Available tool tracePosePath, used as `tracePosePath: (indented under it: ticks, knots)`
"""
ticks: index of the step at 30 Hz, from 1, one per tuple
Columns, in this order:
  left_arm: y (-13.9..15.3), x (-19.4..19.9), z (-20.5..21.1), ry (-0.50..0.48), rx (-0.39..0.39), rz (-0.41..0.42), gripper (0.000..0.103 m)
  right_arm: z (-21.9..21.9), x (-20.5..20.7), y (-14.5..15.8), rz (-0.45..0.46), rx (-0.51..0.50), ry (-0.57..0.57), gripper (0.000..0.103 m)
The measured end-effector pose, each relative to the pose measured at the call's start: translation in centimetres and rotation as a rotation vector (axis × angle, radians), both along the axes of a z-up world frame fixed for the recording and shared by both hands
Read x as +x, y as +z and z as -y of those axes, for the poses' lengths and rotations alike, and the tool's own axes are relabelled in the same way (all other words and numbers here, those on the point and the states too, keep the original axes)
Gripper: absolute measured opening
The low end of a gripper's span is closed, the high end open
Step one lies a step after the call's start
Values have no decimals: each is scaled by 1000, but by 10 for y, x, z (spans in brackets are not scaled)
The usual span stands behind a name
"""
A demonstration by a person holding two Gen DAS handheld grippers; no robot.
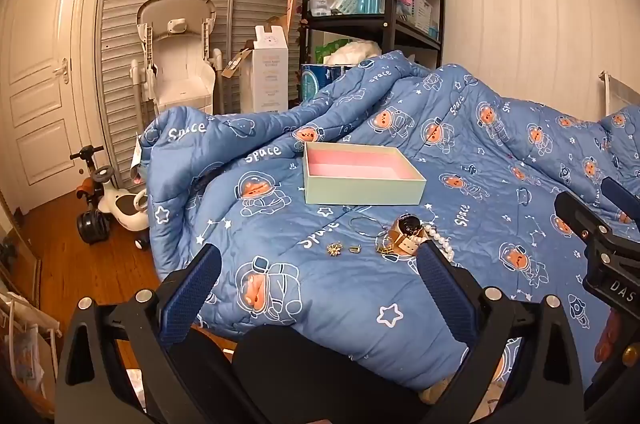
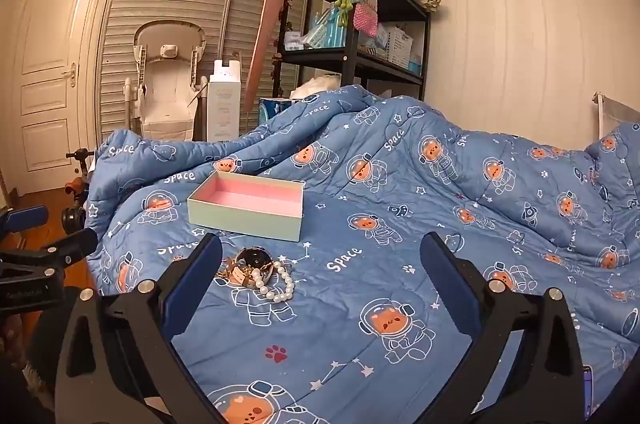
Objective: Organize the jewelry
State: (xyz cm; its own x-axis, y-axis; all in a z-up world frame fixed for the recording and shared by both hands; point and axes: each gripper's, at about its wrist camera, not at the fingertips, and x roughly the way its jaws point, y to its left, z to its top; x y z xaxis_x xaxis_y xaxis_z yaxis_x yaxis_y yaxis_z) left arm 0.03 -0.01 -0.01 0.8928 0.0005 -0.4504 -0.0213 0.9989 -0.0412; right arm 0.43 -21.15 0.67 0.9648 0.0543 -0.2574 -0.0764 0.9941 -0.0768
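Both tongs, the left tongs (image 1: 320, 264) and the right tongs (image 2: 322, 266), hover spread wide and holding nothing above the near edge of the bed's blue quilt (image 1: 500, 144). Just beyond them the jewelry lies in a loose cluster: a gold watch (image 1: 408, 230) touching a pearl bracelet (image 2: 280, 282) and a gold chain (image 1: 385, 247), with a thin hoop (image 1: 362, 224), a star brooch (image 1: 333, 249) and a small clasp (image 1: 354, 248) beside. Further in, the open box (image 1: 360, 180) sits empty. Because the pieces overlap on soft, yielding fabric, I judge a pinch could drag neighbours along or press small items into the folds, and the light box may tip or slide if nudged.
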Motion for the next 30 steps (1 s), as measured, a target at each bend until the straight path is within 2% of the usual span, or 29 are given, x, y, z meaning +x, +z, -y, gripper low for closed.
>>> tracePosePath:
  ticks: [30]
  knots:
    - [0,0,-1,2,0,-6,96,-5,2,-7,-15,-2,3,98]
